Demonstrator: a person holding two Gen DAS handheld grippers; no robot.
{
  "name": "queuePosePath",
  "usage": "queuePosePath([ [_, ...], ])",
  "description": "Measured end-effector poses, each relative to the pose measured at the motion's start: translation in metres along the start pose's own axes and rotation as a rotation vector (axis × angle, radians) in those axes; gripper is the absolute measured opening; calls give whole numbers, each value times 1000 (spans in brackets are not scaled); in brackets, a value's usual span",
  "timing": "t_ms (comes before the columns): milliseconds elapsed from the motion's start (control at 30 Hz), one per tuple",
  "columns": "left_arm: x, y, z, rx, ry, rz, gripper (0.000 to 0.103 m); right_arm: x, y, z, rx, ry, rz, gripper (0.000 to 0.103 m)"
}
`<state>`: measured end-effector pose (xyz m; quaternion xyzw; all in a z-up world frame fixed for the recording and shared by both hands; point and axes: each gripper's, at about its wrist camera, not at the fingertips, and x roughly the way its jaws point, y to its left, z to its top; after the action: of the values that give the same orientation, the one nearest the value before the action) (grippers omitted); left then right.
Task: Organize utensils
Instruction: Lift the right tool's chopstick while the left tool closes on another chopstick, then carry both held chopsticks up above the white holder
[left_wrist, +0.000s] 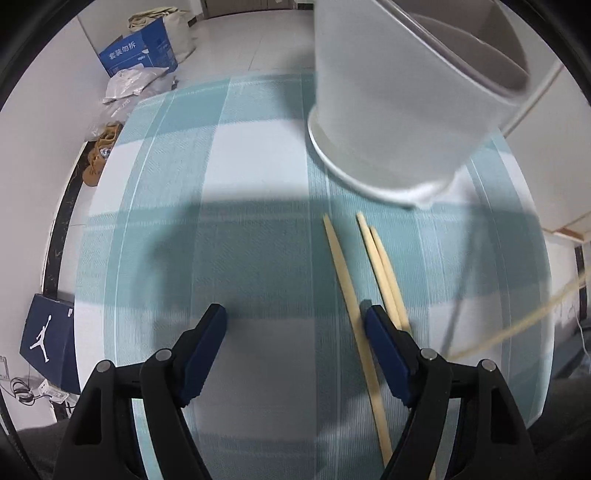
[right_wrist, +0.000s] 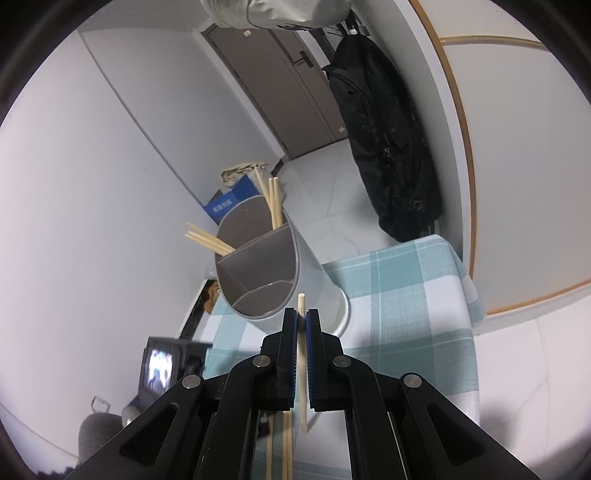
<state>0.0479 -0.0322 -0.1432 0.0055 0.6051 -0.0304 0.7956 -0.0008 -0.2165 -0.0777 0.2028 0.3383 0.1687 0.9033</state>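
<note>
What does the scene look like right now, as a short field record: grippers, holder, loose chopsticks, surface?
left gripper: open, pointing down over the tablecloth, nothing between its jaws
right gripper: shut on one chopstick, aimed toward the holder
holder: white, round, grey divided compartments, standing on the cloth
chopsticks in holder: two compartments hold some; nearest compartment looks empty
loose chopsticks: three lying on the cloth by the left gripper's right finger
tablecloth: teal and white check

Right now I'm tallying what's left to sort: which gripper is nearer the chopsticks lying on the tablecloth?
Left. The left gripper hangs open just over the loose chopsticks; the right gripper is raised toward the holder.
</note>
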Motion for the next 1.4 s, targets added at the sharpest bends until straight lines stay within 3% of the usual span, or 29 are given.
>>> queuePosePath([
  [67,3,-1,6,-3,-9,3,69,0,-1,0,0,-2,1,4],
  [133,1,-4,7,1,-14,0,60,-1,-2,1,4,-7,-2,4],
  [300,1,-14,16,30,-16,-14,18,-1,-6,4,20,-8,-2,4],
  [400,2,-18,18,39,-17,-23,4,-1,-6,5,13,-9,-4,4],
  [633,-7,-10,19,-11,-59,-59,2,-1,-8,6,11,-15,-18,4],
  [900,-74,-1,8,-41,-298,-131,2,-5,4,4,-40,-39,-15,4],
  [1033,-103,-7,-7,-22,-411,-128,1,-7,10,2,-61,-51,-8,4],
  [1400,-117,4,-8,-17,-466,-153,1,-8,35,-6,-158,-83,-5,4],
])
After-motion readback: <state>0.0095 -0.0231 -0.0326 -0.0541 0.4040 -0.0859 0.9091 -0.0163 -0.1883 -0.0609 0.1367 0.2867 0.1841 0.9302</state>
